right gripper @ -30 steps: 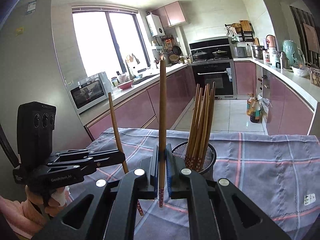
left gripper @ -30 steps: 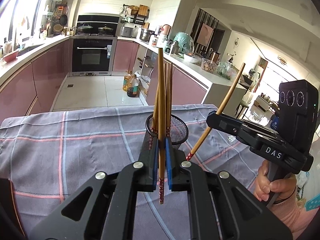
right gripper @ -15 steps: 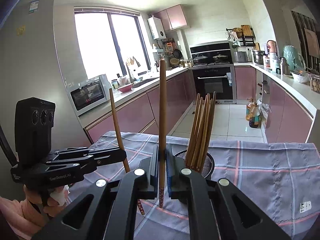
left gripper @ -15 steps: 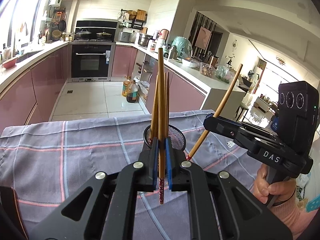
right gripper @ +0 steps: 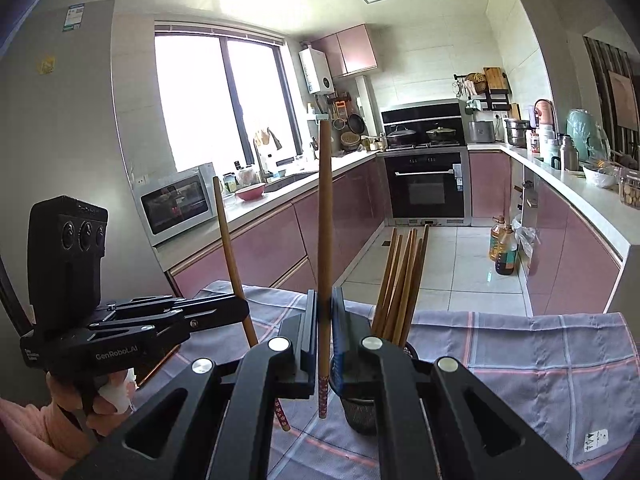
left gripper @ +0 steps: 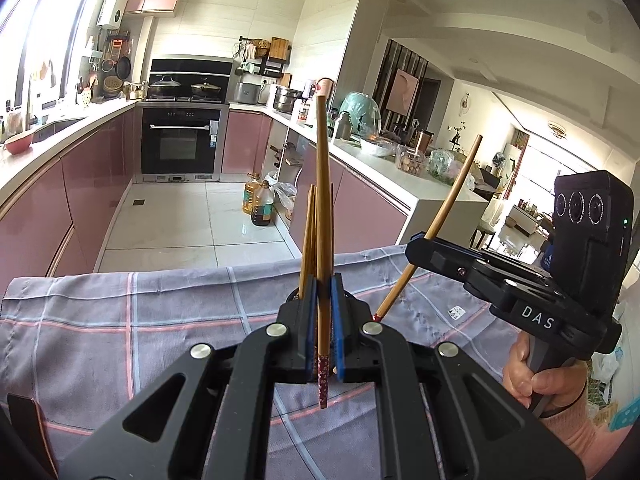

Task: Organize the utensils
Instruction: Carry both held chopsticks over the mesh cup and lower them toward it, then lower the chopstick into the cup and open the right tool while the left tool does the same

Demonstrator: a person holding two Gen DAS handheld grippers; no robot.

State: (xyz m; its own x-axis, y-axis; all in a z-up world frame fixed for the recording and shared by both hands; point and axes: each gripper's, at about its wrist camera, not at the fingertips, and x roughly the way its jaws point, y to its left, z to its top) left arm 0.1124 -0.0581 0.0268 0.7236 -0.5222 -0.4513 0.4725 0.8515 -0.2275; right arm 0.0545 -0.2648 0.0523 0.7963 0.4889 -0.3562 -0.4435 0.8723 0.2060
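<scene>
Left wrist view: your counter (left gripper: pixel 160 320) is draped in a grey plaid cloth (left gripper: pixel 100 308) with pink and white lines, and beyond it runs a kitchen with pink cabinets, a black oven (left gripper: pixel 180 144) and two oil bottles (left gripper: pixel 258 204) on the tiled floor.

Compared with a second ago, the cloth and the mesh chopstick holder (right gripper: pixel 360 412) sit lower in both views, and the holder is now mostly hidden behind your left hand-held gripper (left gripper: pixel 323 320).

That left hand-held gripper is clamped on one wooden chopstick (left gripper: pixel 322 200); its long axis stands nearly upright, plain end up, red patterned tip pointing down below the pads. Just ahead of it, behind the pads, the bundle of chopsticks (right gripper: pixel 400 284) stands upright in the holder.

Your right hand-held gripper (right gripper: pixel 325 344) is likewise closed on a second chopstick (right gripper: pixel 325 220), upright in its own view, patterned tip down; from the left it leans, top tilted away to the right. The holder sits just right of these jaws.
</scene>
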